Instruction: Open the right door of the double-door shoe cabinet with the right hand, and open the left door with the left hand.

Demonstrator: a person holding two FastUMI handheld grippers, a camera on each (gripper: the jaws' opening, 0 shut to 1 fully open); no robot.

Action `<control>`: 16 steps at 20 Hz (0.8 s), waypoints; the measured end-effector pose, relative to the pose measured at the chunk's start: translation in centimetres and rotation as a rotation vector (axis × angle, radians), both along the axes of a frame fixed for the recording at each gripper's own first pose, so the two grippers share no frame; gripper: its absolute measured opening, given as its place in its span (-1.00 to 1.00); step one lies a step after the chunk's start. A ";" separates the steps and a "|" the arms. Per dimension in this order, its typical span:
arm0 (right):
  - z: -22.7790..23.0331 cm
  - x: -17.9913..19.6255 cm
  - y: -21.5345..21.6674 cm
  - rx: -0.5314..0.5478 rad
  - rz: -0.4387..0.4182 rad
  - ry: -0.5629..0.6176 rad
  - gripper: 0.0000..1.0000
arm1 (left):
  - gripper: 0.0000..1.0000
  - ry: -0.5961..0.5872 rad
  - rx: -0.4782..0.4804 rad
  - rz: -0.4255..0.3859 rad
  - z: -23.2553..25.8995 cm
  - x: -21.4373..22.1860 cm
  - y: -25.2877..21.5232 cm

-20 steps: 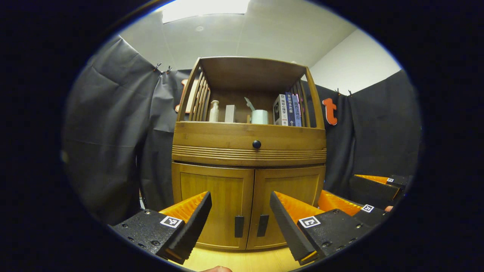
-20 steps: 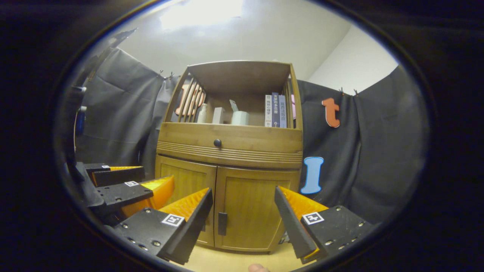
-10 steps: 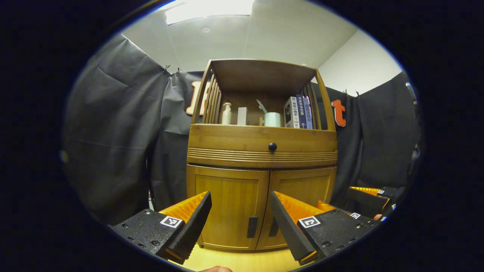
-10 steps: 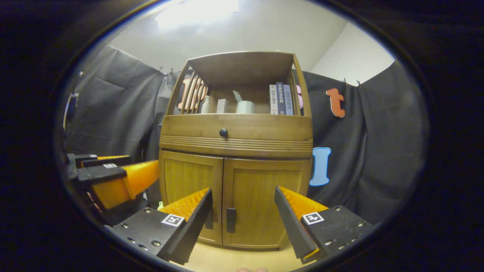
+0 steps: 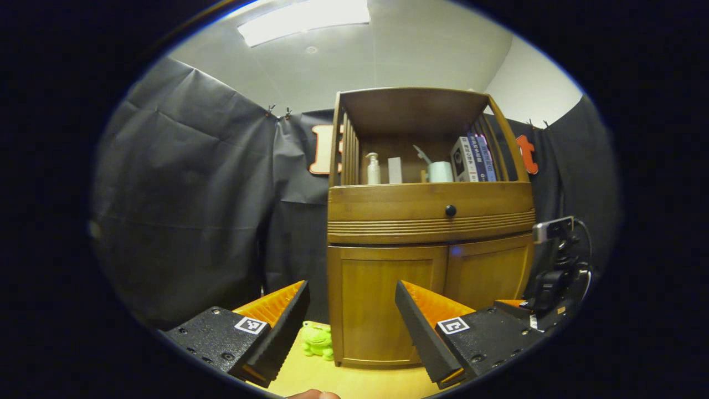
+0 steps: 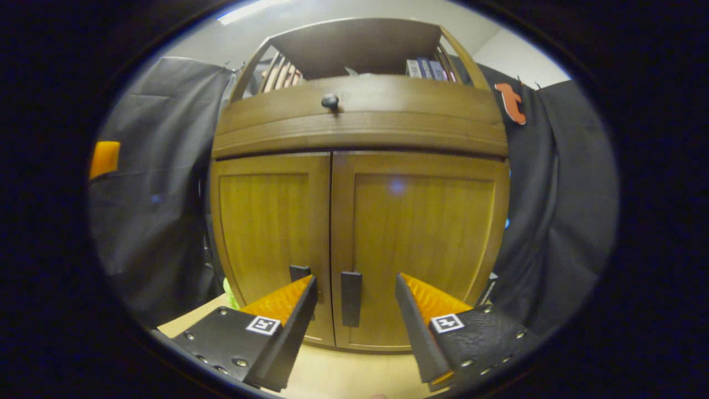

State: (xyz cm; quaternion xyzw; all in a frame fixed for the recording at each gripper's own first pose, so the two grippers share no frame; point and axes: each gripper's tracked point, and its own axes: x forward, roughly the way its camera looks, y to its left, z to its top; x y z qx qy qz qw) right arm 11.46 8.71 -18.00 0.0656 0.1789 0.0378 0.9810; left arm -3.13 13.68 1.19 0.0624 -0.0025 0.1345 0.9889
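Both doors are closed. The right gripper [image 6: 354, 307] is near the right door's handle [image 6: 350, 298], fingers wide apart (holding nothing). Next, pinch and pull. The left gripper [image 5: 352, 313] waits open.

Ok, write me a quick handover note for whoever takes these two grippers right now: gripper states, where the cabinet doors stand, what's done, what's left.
Right gripper: open, empty, close in front of the shoe cabinet, with the right door's handle lined up between its fingers but not gripped.
Left gripper: open, empty, farther back and off to the cabinet's left side, not lined up with the left door's handle.
Doors: right door and left door are both shut.
Done: approach to the right handle only.
Left: grip the right handle and pull that door open, then bring the left gripper to the left handle and open that door.
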 end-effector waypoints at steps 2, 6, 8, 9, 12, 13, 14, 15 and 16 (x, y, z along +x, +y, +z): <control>-2.2 1.6 0.9 0.007 -0.002 0.040 0.63 | 0.84 0.004 0.017 0.041 0.0 -0.6 1.7; -4.9 4.3 1.0 -0.030 -0.020 0.089 0.28 | 0.84 0.020 0.044 0.113 -0.1 -1.5 4.4; -5.8 5.1 1.7 -0.050 -0.028 0.100 0.34 | 0.84 0.028 0.047 0.136 -0.3 -1.8 5.3; -5.8 5.4 1.6 -0.062 -0.042 0.109 0.34 | 0.84 0.033 0.045 0.143 -0.4 -1.9 5.6; -7.3 5.8 1.3 -0.048 -0.058 0.142 -0.26 | 0.86 0.037 0.034 0.153 -0.7 -1.9 5.9; -6.8 5.8 1.4 -0.034 -0.072 0.130 -0.27 | 0.86 0.039 0.030 0.152 -0.8 -1.8 5.9; -7.2 5.8 1.3 -0.034 -0.075 0.143 -0.37 | 0.86 0.041 0.027 0.150 -1.0 -1.8 6.0; -6.9 5.5 1.3 -0.035 -0.078 0.136 -0.37 | 0.86 0.044 0.024 0.144 -1.1 -1.7 5.9; -6.8 5.4 1.4 -0.026 -0.081 0.142 -0.37 | 0.86 0.047 0.022 0.135 -1.2 -1.7 5.8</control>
